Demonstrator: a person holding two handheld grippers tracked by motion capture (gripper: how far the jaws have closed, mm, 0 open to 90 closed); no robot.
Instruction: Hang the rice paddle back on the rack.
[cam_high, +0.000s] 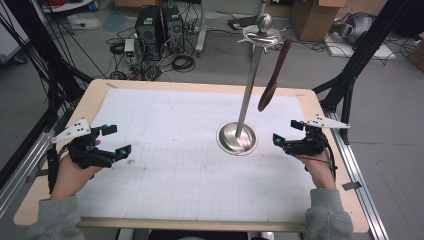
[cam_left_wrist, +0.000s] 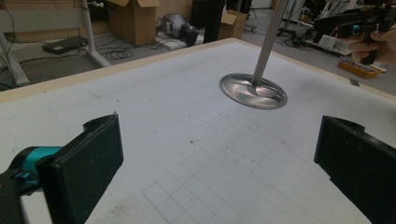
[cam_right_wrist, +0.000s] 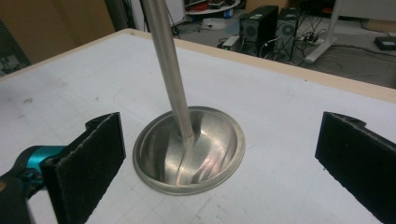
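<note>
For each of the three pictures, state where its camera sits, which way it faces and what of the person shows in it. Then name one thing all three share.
High view: above the person's side, looking forward and down on the table; both forearms, left gripper and right gripper show.
Left gripper view: rides the left gripper, facing across the mat to the stand base; its own black fingers show.
Right gripper view: rides the right gripper, facing the base close up.
Shared: the metal stand.

Stand (cam_right_wrist: 163, 56) top beyond frame edge
</note>
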